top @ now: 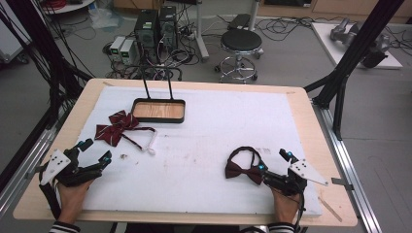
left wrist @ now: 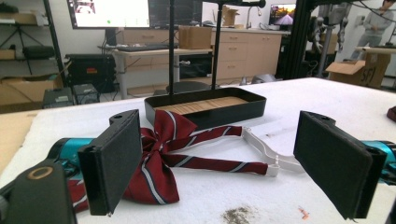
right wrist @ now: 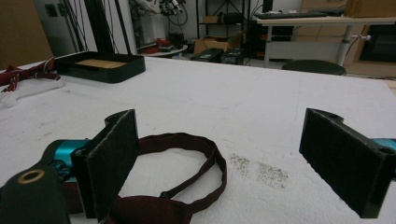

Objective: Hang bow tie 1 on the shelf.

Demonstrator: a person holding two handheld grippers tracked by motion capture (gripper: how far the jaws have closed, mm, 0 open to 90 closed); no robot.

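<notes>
We hold our left gripper (top: 97, 151) w/ fingers wide by the striped bow tie (top: 116, 127). Right gripper (top: 274, 161), fingers wide too, maybe touches the dark bow tie (top: 244, 170) on the tabletop (top: 204, 141).

The left hand-held gripper (top: 96, 150) is held low at the near left of the high view, gripped from below by the person's left hand (top: 73, 193), with its jaws spread wide and pointing forward and to the right. The right hand-held gripper (top: 275, 161) is held low at the near right by the right hand (top: 284, 204), jaws likewise spread wide and pointing forward and to the left. Striped sleeve cuffs (top: 63, 227) show at both wrists.
</notes>
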